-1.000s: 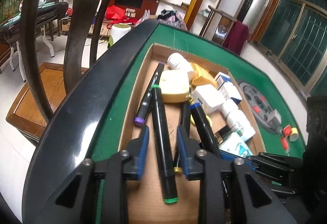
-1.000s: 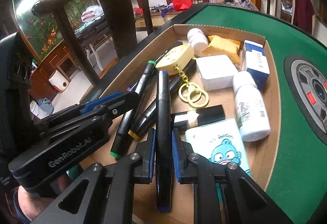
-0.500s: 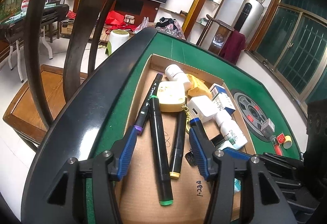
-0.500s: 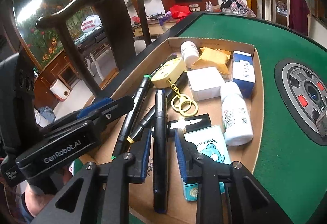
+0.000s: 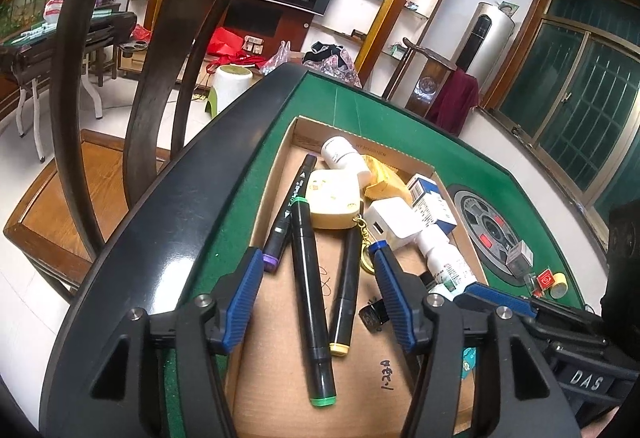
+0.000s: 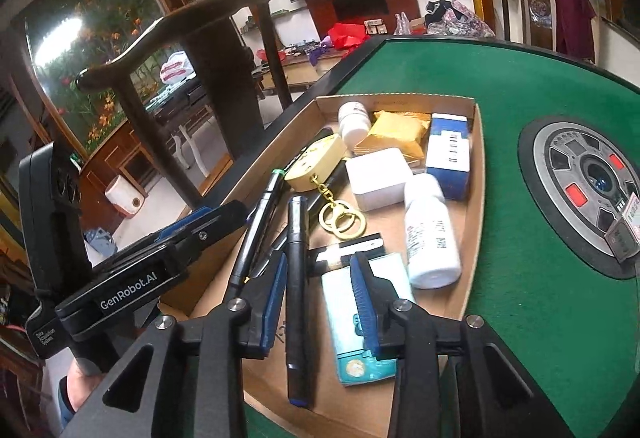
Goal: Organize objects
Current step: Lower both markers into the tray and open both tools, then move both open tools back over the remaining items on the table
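A shallow cardboard box [image 5: 280,162] [image 6: 476,174] lies on the green table. In it lie black markers: a green-capped one [image 5: 310,294], a yellow-capped one [image 5: 344,298], a purple-capped one [image 5: 286,216] and a blue-capped one [image 6: 297,290]. My left gripper [image 5: 316,290] is open above the green-capped and yellow-capped markers, holding nothing. My right gripper [image 6: 320,290] is open above the blue-capped marker, which lies loose in the box. The left gripper also shows at the left of the right wrist view [image 6: 200,234].
The box also holds a yellow case with a key ring [image 6: 316,162], white bottles [image 6: 430,234], a white charger [image 6: 378,178], a blue-white carton [image 6: 448,154], a yellow packet [image 6: 396,130] and a cartoon card pack [image 6: 348,318]. A round hub [image 6: 588,190] sits mid-table. A wooden chair [image 5: 140,38] stands at the table's left edge.
Both grippers opened and drew back and up from the box. The left let go of the green-capped marker, the right let go of the blue-capped marker; both markers now lie in the box.
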{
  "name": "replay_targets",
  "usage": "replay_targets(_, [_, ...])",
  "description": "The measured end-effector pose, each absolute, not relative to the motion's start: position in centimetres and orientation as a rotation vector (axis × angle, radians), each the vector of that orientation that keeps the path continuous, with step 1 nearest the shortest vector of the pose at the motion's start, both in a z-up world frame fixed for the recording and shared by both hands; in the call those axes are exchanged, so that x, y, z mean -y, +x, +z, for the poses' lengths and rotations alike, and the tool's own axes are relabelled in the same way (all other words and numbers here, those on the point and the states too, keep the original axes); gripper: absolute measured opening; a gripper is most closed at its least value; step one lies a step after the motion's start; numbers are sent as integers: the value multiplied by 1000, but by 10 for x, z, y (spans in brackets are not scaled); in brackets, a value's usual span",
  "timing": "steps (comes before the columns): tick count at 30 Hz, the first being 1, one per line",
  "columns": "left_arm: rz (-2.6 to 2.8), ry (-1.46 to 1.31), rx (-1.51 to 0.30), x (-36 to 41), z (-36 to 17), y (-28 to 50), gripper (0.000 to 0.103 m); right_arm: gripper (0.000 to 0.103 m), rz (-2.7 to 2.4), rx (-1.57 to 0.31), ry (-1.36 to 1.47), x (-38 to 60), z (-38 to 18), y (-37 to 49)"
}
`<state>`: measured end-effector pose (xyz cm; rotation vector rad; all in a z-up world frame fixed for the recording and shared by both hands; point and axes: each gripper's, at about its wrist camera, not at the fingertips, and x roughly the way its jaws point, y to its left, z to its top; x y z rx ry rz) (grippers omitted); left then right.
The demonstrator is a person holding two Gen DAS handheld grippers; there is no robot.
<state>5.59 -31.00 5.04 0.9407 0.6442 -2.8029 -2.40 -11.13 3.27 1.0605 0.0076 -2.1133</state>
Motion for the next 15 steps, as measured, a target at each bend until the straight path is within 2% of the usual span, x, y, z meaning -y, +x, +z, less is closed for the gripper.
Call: replay_targets(15, [-2866,897,-604,294,64,58,60,41,-2201,67,1036,47,43,-32])
